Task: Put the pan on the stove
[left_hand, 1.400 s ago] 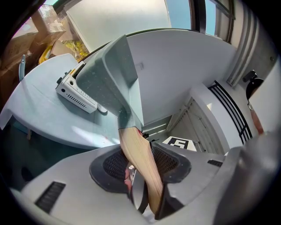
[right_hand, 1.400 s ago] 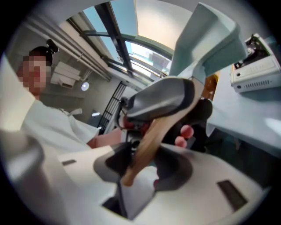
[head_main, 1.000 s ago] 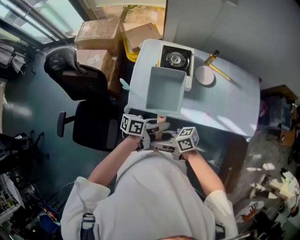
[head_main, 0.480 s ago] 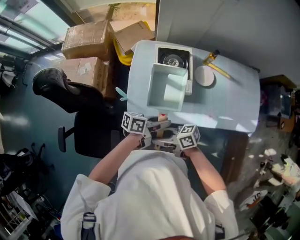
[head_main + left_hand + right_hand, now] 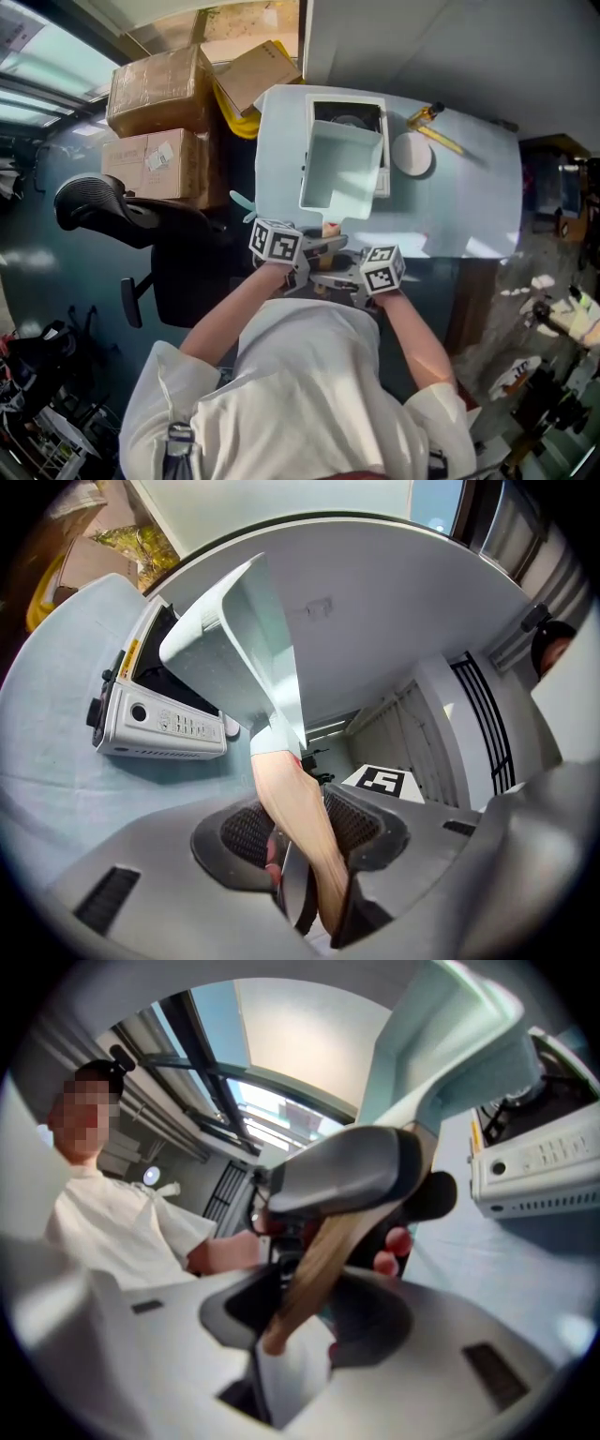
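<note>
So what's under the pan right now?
The stove: its dark burner edge and white casing show past the far and right sides of the pan. The rest of its top is covered; whether the pan rests on it cannot be told.

A pale blue bench (image 5: 469,206) stood against a white wall (image 5: 441,47). Left of it, a black mesh office chair (image 5: 103,202) sat on dark floor (image 5: 47,272) beside stacked cardboard boxes (image 5: 155,84). Daylight came through what looked like windows (image 5: 42,61) at upper left, and sunlight fell across the bench top.
</note>
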The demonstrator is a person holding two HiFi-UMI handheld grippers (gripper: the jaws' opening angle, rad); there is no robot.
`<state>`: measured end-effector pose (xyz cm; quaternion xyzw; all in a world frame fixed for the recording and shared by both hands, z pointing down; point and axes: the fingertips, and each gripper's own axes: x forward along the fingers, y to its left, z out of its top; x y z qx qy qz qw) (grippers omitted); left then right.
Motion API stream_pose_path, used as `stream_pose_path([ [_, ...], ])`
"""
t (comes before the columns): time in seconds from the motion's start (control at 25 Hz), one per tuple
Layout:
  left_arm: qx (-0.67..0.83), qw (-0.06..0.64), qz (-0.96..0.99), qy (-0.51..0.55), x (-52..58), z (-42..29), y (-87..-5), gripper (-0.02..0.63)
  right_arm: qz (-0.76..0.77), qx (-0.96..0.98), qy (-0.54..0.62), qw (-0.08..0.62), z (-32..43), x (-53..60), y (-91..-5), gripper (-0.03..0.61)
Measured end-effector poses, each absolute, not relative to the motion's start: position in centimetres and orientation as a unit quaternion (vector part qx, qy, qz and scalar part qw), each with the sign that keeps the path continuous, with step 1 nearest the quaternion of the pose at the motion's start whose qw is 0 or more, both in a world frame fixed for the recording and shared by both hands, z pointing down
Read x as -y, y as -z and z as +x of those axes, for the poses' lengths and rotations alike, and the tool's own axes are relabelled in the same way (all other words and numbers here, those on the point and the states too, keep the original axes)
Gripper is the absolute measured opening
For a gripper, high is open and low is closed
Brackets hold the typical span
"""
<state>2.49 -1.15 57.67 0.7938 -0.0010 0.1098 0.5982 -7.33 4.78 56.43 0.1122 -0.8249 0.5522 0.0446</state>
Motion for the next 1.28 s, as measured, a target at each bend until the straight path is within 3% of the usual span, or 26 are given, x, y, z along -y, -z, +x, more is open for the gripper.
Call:
stream_pose_path([
  [1.28,0.048,0.630,0.771,-0.077,7.6,10.6,-67.5,0.189,0.035,0.805,-0.584,0.097,1.5,0.4,-66.0,0.176],
])
